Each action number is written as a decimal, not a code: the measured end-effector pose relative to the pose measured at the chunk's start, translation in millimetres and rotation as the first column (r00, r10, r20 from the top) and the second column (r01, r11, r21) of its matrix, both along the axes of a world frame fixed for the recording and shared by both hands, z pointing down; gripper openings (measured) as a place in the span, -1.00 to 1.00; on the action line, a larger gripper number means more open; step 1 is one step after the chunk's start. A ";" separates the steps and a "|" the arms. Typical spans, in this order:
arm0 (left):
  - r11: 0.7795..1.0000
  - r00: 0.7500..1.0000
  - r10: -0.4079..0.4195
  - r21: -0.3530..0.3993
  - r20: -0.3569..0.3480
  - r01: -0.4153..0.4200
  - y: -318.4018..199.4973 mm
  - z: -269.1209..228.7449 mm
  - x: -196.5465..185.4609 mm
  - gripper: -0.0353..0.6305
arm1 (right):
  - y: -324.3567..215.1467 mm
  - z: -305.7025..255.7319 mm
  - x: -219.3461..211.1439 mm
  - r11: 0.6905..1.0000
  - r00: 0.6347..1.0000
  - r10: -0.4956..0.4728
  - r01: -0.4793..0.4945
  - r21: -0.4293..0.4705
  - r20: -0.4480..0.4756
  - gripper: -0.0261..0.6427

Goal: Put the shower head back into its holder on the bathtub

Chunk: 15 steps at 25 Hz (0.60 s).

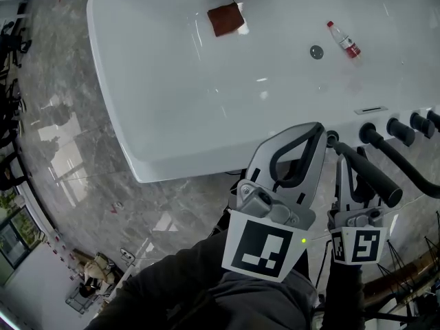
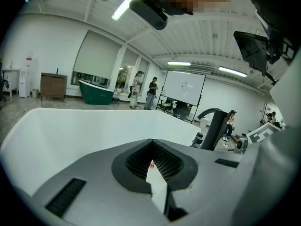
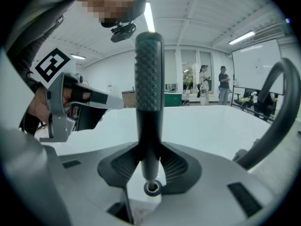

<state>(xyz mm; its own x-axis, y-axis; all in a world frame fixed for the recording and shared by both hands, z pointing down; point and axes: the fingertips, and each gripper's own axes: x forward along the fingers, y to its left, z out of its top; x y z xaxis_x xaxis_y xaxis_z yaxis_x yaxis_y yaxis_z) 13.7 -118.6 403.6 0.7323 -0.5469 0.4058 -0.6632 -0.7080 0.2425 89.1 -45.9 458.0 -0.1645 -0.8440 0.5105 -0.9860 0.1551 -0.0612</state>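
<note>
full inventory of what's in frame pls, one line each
bathtub: 1, white, upper head view
pad: 1, brown, tub floor
bottle: 1, clear, red cap, tub floor near drain
drain: 1, grey, tub floor
knobs: 3 or 4, black, rim at right
holder ring: 1, black, rim beside knobs
shower head: 1, black, tip at holder ring
hose: 1, black, right edge
bystanders: several, room background
left gripper: 1, grey, jaws shut, empty
right gripper: 1, grey, jaws shut on shower head
</note>
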 end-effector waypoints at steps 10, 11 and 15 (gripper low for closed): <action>1.000 1.000 0.018 -0.013 0.015 -0.018 2.0 9.3 1.1 -0.88 | 1.9 16.3 3.0 1.000 1.000 0.027 -0.027 -0.010 -0.001 -0.50; 1.000 1.000 0.021 -0.014 0.015 -0.021 2.7 10.5 1.1 -0.88 | 2.3 17.9 3.7 0.999 0.999 0.032 -0.032 -0.010 -0.001 -0.50; 0.999 0.999 0.032 -0.022 0.024 -0.032 6.0 16.6 0.2 -0.88 | 4.9 23.2 4.5 0.999 0.999 0.043 -0.043 -0.013 -0.005 -0.50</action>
